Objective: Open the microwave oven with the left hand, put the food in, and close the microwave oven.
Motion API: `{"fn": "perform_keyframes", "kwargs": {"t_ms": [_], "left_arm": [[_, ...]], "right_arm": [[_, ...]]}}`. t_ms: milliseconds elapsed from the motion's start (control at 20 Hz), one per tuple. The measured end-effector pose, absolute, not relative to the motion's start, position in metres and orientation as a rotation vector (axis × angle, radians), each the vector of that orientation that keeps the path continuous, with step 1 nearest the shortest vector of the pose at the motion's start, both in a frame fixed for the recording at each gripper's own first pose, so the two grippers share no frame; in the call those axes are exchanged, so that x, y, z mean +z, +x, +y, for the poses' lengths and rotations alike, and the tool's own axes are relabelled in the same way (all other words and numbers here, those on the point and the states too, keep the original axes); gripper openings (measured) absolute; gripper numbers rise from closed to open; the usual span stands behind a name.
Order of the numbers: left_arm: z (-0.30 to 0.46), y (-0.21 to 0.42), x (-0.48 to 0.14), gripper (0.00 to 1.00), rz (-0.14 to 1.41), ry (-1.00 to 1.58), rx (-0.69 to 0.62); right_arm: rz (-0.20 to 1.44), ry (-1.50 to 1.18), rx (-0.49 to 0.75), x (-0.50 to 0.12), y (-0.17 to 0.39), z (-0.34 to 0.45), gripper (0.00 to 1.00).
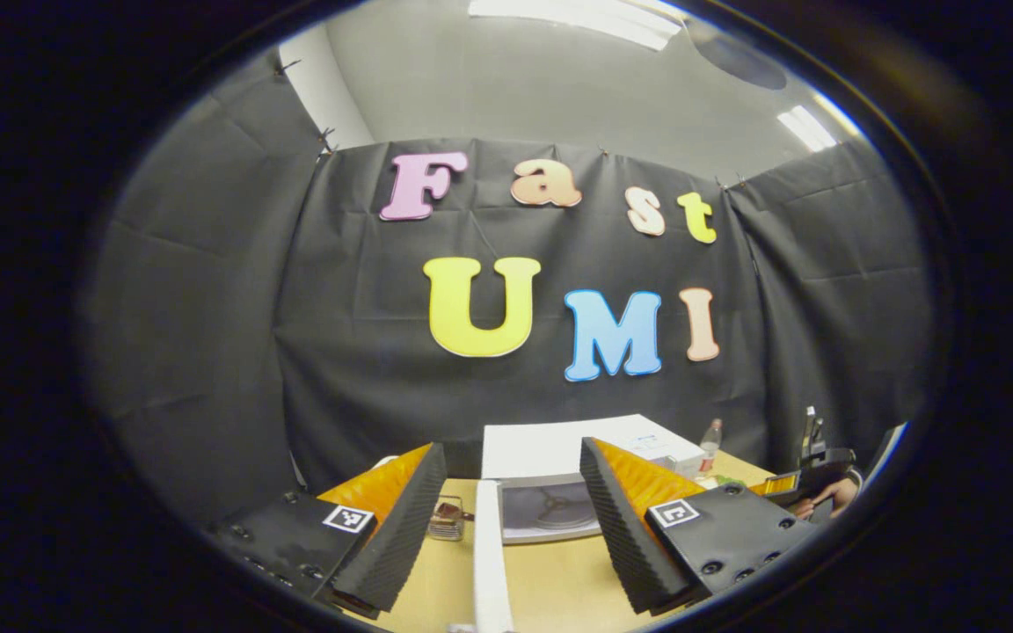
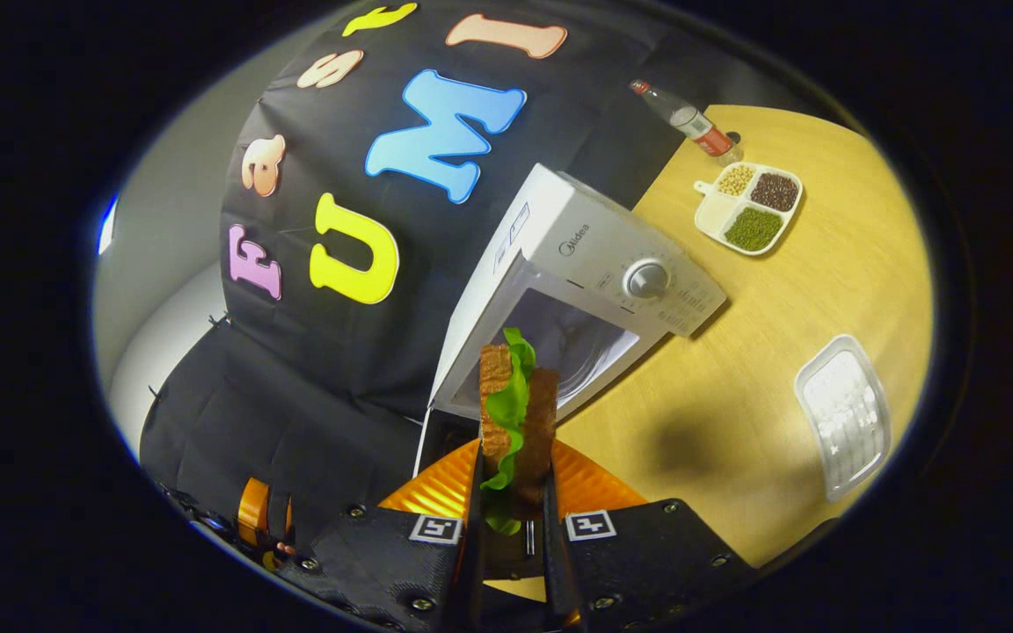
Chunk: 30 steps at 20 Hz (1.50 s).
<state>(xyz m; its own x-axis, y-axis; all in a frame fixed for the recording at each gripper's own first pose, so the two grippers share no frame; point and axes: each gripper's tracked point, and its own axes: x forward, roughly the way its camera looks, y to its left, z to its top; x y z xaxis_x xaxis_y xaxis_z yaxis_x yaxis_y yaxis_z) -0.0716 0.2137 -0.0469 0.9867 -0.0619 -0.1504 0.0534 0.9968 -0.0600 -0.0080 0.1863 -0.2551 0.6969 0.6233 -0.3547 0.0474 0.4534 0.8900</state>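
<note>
Right gripper [image 2: 513,519] pinches the sandwich [image 2: 517,413]; left gripper [image 1: 506,527] is spread. Microwave [image 2: 594,264] door [image 1: 489,563] open: insertion step next.

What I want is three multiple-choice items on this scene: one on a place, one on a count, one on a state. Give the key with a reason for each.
1. The sandwich is
A. held upright between the right gripper's fingers
B. lying flat on a plate
C. on the floor

2. The divided dish has how many compartments?
A. two
B. four
C. six

3. The door of the microwave is
A. shut
B. taken off
C. swung open

Key:
1 A: the right gripper view shows both fingers pressing its bread slices.
2 B: four sections show, three of them with beans or grains.
3 C: the left gripper view shows the door edge-on and the turntable inside.
</note>
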Motion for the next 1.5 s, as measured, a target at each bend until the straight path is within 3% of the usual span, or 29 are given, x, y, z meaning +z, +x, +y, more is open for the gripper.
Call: {"fn": "perform_keyframes", "kwargs": {"t_ms": [50, 100, 200, 300, 650, 1000, 1500], "left_arm": [[0.223, -0.075, -0.049, 1.00, 0.153, -0.059, -0.056], [0.231, -0.075, -0.050, 0.94, 0.155, -0.059, -0.054], [0.250, -0.076, -0.052, 1.00, 0.166, -0.054, -0.038], [0.265, -0.079, -0.055, 0.94, 0.174, -0.056, -0.026], [0.310, -0.091, -0.072, 1.00, 0.208, -0.072, 0.041], [0.351, -0.110, -0.086, 1.00, 0.256, -0.066, 0.099], [0.368, -0.116, -0.093, 0.98, 0.270, -0.063, 0.120]], "right_arm": [[0.738, 1.072, 0.380, -0.262, 0.002, 0.197, 0.28], [0.733, 1.088, 0.360, -0.268, 0.011, 0.207, 0.28], [0.702, 1.138, 0.313, -0.279, 0.033, 0.222, 0.28], [0.655, 1.194, 0.261, -0.290, 0.057, 0.235, 0.29], [0.581, 1.373, 0.131, -0.337, 0.121, 0.295, 0.29], [0.467, 1.509, -0.040, -0.369, 0.167, 0.316, 0.28], [0.479, 1.507, -0.158, -0.402, 0.201, 0.336, 0.32]]}}
